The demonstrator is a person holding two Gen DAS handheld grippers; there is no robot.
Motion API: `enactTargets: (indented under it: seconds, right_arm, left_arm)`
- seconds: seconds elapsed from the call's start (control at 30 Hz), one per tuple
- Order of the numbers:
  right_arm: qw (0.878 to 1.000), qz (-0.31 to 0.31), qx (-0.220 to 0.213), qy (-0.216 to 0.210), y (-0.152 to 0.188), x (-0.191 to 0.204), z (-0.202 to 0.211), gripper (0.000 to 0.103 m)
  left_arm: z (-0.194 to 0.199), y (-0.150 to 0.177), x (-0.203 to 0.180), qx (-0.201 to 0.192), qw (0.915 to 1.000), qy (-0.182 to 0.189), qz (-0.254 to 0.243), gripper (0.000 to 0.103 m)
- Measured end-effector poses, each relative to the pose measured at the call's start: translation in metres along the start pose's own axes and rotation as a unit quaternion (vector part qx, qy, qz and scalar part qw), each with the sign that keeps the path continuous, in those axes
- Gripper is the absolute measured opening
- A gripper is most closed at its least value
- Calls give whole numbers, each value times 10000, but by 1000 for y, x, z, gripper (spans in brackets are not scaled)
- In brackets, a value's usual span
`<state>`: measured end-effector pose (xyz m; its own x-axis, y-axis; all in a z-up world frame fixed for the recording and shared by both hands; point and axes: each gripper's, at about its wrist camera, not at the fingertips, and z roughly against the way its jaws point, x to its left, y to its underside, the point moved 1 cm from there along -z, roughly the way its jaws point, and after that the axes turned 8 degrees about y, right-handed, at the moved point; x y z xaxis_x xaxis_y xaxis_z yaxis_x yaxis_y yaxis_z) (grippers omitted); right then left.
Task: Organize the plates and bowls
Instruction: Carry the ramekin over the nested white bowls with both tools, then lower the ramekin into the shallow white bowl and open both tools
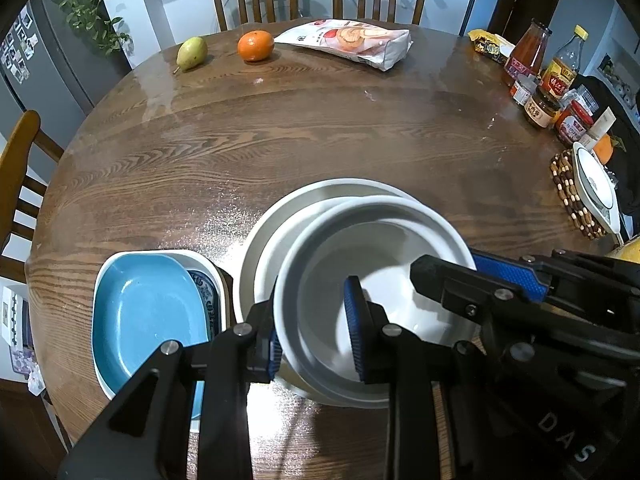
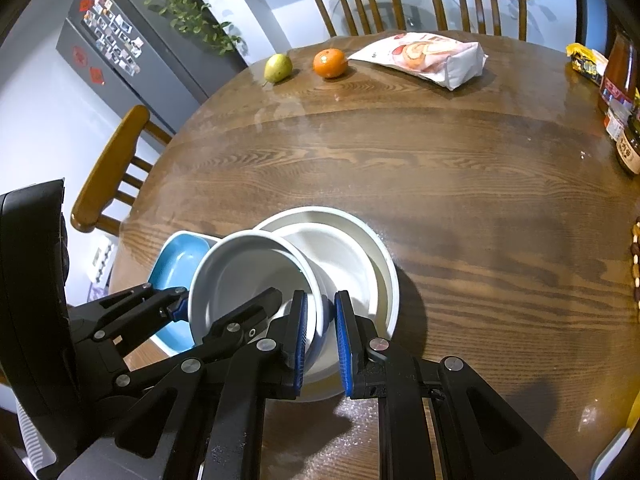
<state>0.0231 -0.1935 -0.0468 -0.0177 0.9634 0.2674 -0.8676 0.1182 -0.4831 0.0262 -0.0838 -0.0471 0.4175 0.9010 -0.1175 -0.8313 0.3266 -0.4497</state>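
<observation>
Left wrist view: left claw (image 1: 316, 330) clamps near-left rim of white bowl (image 1: 376, 280), bowl tilted in bigger bowl (image 1: 280, 220) on worktop (image 1: 280, 140). Blue dish (image 1: 148, 312) at 9 o'clock.

Right wrist view: right claw (image 2: 321, 344) narrow, pinches bowl's right rim (image 2: 316, 320). Left claw (image 2: 224, 312) grips opposite rim.

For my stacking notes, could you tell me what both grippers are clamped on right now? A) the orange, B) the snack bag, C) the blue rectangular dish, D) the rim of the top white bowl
D: the left gripper and the right gripper each pinch opposite sides of the top white bowl, which sits tilted in the larger white bowl.
</observation>
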Motion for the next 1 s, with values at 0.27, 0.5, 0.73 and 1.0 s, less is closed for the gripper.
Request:
enactTargets:
  seconds: [0.27,0.5,0.73,1.0]
  right_arm:
    - [10000,8,62,-4,2,0,-4,17]
    - [10000,-6,90,34,2,-2,-5,17]
    - [9999,7,112,71,3,-1,-5,17]
    - [9999,-4,91,77,2,-1,-5,17]
  left_arm:
    - [-5,0,0,52,10000,-31,-32,25]
    - [-7,1,-1,68,10000,-9,-47,25]
    - [-9,1,-2,86,9999,-11,-65,24]
    - [-9,-1,-2,78,9999,-32,-87,24]
